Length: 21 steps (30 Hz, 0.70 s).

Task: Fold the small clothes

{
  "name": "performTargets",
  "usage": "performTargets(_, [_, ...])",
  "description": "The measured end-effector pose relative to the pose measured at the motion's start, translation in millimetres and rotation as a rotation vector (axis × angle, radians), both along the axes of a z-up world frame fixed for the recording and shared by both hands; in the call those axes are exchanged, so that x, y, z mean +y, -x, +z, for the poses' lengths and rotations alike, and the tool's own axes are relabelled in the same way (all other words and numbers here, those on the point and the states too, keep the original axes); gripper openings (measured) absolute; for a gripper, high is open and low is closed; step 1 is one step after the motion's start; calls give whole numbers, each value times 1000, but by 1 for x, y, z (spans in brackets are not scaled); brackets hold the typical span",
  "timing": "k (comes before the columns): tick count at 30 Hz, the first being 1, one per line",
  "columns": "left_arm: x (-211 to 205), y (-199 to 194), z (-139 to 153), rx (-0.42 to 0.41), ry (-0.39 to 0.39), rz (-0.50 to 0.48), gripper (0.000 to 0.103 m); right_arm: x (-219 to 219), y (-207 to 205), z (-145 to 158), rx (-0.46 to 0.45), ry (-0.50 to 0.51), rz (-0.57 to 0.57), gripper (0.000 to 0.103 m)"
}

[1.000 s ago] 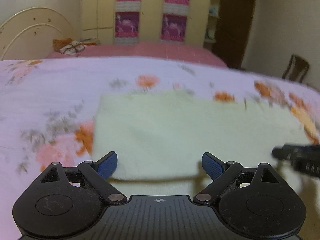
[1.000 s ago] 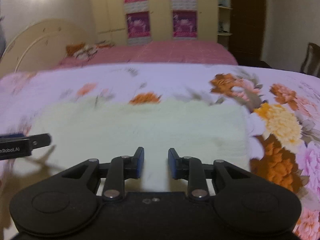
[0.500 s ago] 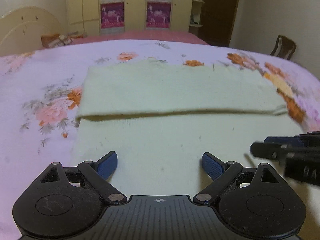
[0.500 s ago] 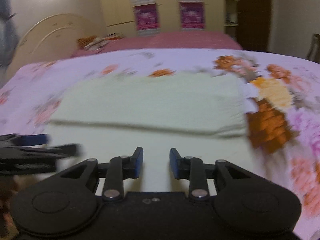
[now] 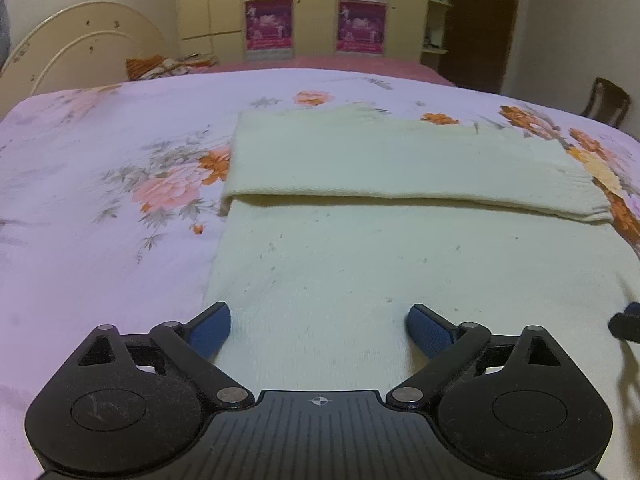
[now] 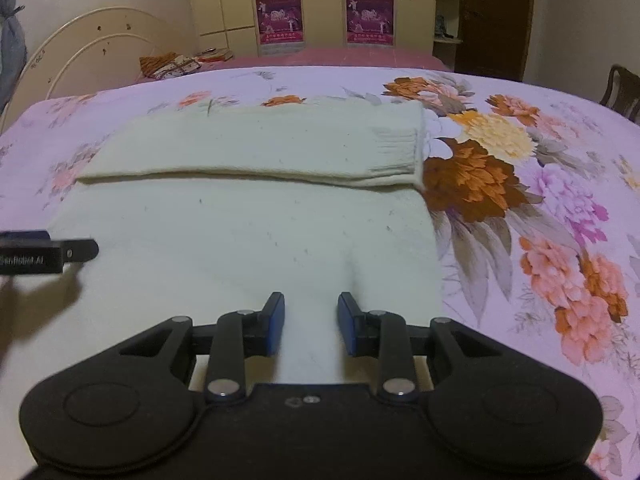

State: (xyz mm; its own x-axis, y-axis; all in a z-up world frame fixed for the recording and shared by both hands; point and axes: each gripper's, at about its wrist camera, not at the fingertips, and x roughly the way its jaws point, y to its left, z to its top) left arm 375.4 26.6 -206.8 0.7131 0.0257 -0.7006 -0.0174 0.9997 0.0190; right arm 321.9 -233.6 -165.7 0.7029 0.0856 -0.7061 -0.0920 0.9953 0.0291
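Observation:
A pale cream knitted garment (image 5: 400, 264) lies flat on the floral bedspread (image 5: 100, 220). Its far part is folded toward me, making a long band (image 5: 400, 168) with a ribbed cuff at the right end (image 6: 394, 150). My left gripper (image 5: 318, 326) is open and empty, low over the garment's near left part. My right gripper (image 6: 311, 322) is open with a narrow gap and empty, over the garment's near right part (image 6: 248, 240). Each gripper's tip shows at the edge of the other view: the right one (image 5: 626, 324) and the left one (image 6: 52, 256).
The bed's cream curved headboard (image 5: 84, 56) stands at the far left. A second bed with a pink cover (image 6: 320, 58) and a patterned cushion (image 6: 170, 66) lies behind. Yellow wardrobes with pink posters (image 5: 312, 20) line the far wall. A wooden chair (image 5: 606, 102) stands at right.
Both grippers have pulled back toward me from the folded edge. More of the garment's near single layer now shows in front of the fingers. The fold stays in place.

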Motion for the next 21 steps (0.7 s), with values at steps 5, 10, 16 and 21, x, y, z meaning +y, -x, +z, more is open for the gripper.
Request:
performTargets(5, [-5, 2, 8, 23, -18, 36, 96, 7, 3, 3, 3, 12, 12, 36])
performTargets(10, [-15, 32, 30, -3, -2, -4, 96, 15, 16, 18, -1, -40, 55, 36])
performTargets(16, [-27, 63, 27, 37, 18, -94, 96, 38, 42, 21, 22, -99, 73, 37])
performTargets(21, [-22, 85, 6, 48, -1, -140, 96, 64, 61, 11, 54, -33, 64, 39])
